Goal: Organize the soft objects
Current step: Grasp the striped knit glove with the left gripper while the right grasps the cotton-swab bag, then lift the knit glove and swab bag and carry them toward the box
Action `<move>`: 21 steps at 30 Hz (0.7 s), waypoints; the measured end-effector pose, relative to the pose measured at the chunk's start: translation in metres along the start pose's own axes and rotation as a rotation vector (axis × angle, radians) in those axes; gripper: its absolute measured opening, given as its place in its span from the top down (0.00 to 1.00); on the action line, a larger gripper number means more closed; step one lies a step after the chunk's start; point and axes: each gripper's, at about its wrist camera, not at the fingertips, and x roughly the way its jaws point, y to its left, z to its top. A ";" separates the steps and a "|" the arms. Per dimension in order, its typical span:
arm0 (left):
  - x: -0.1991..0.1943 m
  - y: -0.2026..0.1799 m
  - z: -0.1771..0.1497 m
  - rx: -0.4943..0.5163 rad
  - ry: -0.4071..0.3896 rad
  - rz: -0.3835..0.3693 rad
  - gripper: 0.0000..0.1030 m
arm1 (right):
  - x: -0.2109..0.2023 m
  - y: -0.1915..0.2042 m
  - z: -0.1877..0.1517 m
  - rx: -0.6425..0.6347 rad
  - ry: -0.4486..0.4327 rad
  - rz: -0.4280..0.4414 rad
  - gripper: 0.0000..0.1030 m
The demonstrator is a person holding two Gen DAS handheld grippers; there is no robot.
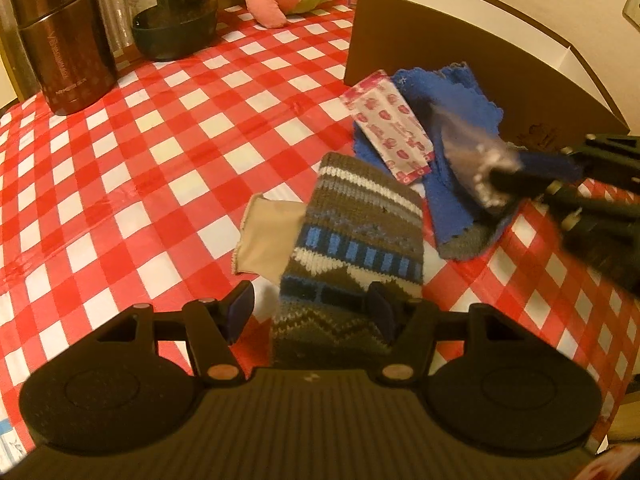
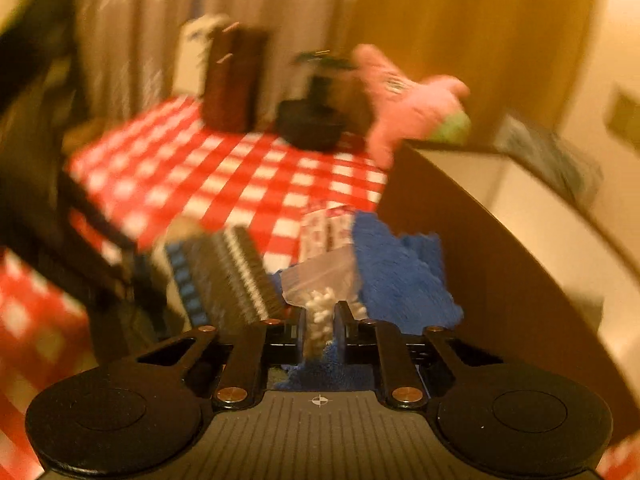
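- My right gripper [image 2: 319, 322] is pinching a clear bag of white bits [image 2: 320, 300] by one edge, so it's probably going to slip or snag the blue cloth [image 2: 400, 272] underneath.
- My left gripper [image 1: 310, 306] is hanging open, straddling the knit sock [image 1: 356, 240] without squeezing.
- The box [image 1: 460, 60] is sitting just behind.

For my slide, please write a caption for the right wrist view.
Right gripper shut on a clear bag of white pieces above a blue cloth.
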 end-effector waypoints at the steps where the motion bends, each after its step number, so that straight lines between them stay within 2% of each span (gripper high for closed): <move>1: 0.001 -0.001 0.000 0.002 0.002 -0.001 0.41 | -0.006 -0.008 0.001 0.067 -0.008 0.012 0.87; 5: 0.004 -0.004 0.000 0.006 0.005 0.001 0.41 | -0.025 -0.032 0.002 0.256 -0.024 0.054 0.87; 11: -0.003 -0.009 0.004 0.018 -0.010 0.005 0.41 | -0.056 -0.056 -0.001 0.461 -0.054 0.087 0.88; 17: -0.004 -0.017 0.009 0.041 -0.018 0.000 0.39 | -0.082 -0.074 0.002 0.575 -0.117 0.092 0.89; 21: 0.008 -0.019 0.006 0.044 0.016 0.017 0.38 | -0.089 -0.081 0.004 0.607 -0.122 0.075 0.89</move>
